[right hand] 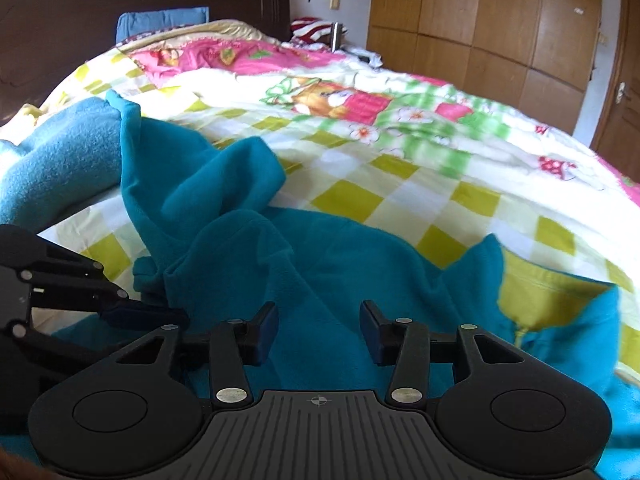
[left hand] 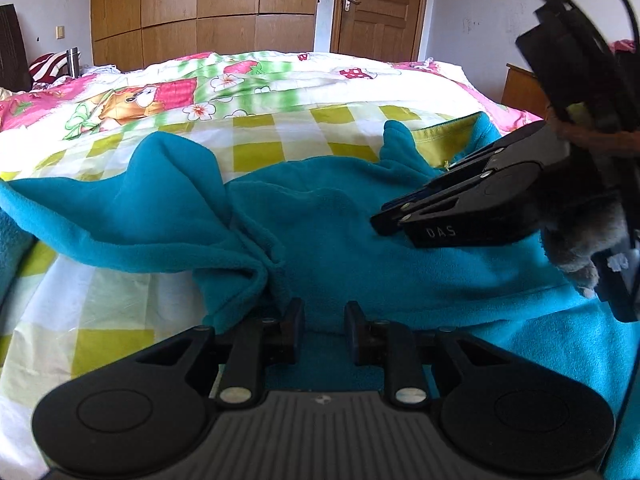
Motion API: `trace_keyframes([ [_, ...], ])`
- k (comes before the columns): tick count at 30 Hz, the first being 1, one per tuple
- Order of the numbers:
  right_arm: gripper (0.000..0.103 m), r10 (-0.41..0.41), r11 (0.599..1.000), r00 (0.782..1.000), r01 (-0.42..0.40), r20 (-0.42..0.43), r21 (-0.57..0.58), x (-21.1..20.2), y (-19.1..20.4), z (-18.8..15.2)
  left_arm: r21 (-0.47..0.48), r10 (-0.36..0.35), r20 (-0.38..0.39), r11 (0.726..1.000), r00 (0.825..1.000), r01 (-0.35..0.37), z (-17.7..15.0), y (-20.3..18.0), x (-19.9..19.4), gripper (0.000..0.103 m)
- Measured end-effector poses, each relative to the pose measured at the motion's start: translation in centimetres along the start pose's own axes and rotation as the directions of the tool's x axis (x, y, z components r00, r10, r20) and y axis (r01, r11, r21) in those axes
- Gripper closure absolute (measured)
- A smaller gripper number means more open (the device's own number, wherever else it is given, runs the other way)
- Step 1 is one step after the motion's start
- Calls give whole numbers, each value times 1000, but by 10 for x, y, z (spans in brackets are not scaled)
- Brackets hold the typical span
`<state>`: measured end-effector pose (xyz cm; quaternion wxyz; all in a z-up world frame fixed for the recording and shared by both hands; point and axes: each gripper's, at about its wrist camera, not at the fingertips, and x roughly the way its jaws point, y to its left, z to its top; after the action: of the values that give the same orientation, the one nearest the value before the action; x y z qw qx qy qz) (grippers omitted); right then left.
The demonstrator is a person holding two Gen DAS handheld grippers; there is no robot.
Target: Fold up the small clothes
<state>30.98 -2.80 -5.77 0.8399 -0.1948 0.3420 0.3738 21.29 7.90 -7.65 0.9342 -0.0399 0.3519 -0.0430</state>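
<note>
Garment: teal fleece top (left hand: pixel 320 216), spread rumpled on the bed near both grippers; yellow-green collar lining (left hand: pixel 444 140) shows at its far right.
Sleeve: one sleeve (left hand: pixel 160 200) bunched in thick folds to the left, lying on the quilt.
L gripper (left hand: pixel 323 330): jaws apart, fleece between and under the fingers; low over the near edge of the top. Not clamped on cloth as far as seen.
R gripper (right hand: pixel 319 330): jaws wide apart, hovering over the mid body of the top, nothing held. In the L view it comes in from the right, tips over the fleece; contact w/ cloth unclear, view blurred there.
Bed: quilt (right hand: pixel 400 184) w/ yellow-green checks near, pink cartoon print far.
Headboard (right hand: pixel 120 8): dark wood, far left in R view; blue pillow (right hand: pixel 162 20) against it.
Other cloth: lighter blue fleece (right hand: pixel 52 160) at left edge.
Bkgd: wooden wardrobe (left hand: pixel 200 12), door (left hand: pixel 380 4) far right of it.
</note>
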Motion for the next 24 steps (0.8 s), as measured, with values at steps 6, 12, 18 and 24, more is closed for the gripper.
trace_keyframes([
  [6,96,-183,970,979,195,-92,144,9,-31,-2,-175,-3,4,985,1000,4,-3,29,-9,66],
  [12,83,-283,959,957,280,62,46,-20,2,24,-247,28,64,969,998,-12,-12,42,-29,66],
  [18,83,-60,997,998,60,2,46,-4,48,39,-244,63,120,969,991,-32,-14,43,-41,66],
  [24,77,-6,992,989,26,-150,127,30,65,37,-307,71,100,951,992,-37,-17,55,-37,66],
])
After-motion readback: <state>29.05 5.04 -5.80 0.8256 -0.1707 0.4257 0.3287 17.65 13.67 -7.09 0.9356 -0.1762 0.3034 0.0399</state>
